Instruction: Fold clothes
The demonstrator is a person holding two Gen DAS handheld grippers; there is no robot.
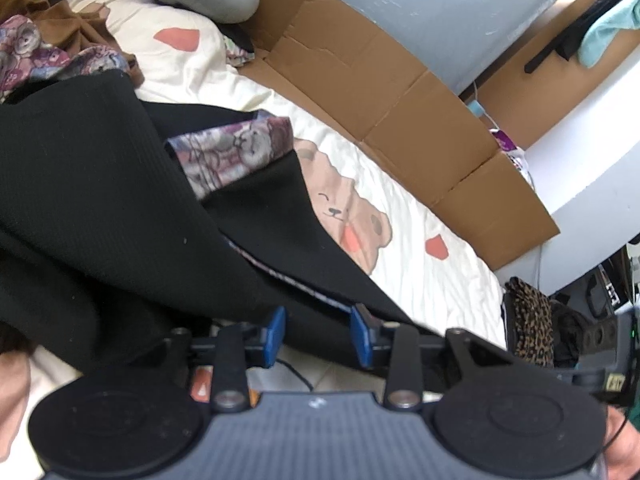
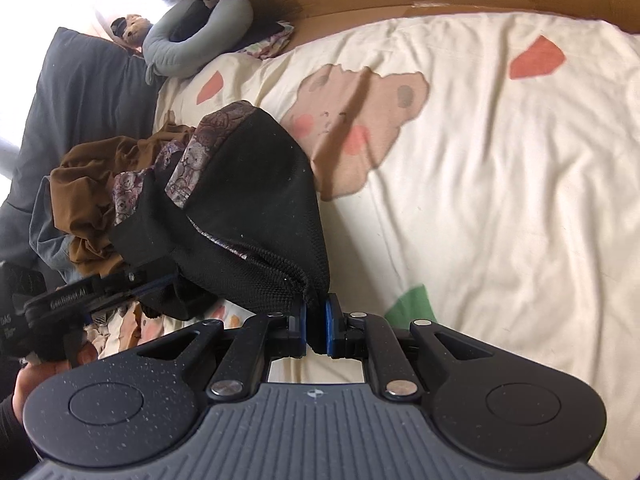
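Observation:
A black knit garment with a purple bear-print trim is lifted over the bed. My right gripper is shut on a bunched corner of this black garment, which rises from the pads toward the upper left. My left gripper is open, its blue pads wide apart, and the garment's hem runs across the gap between them. The right wrist view shows the left gripper at the far left, beside the garment's other end, held by a hand.
A cream sheet with bear prints covers the bed. Flattened cardboard lines the far side. A brown garment, a grey curved pillow and a dark pillow lie at the head. Leopard-print cloth sits past the bed's end.

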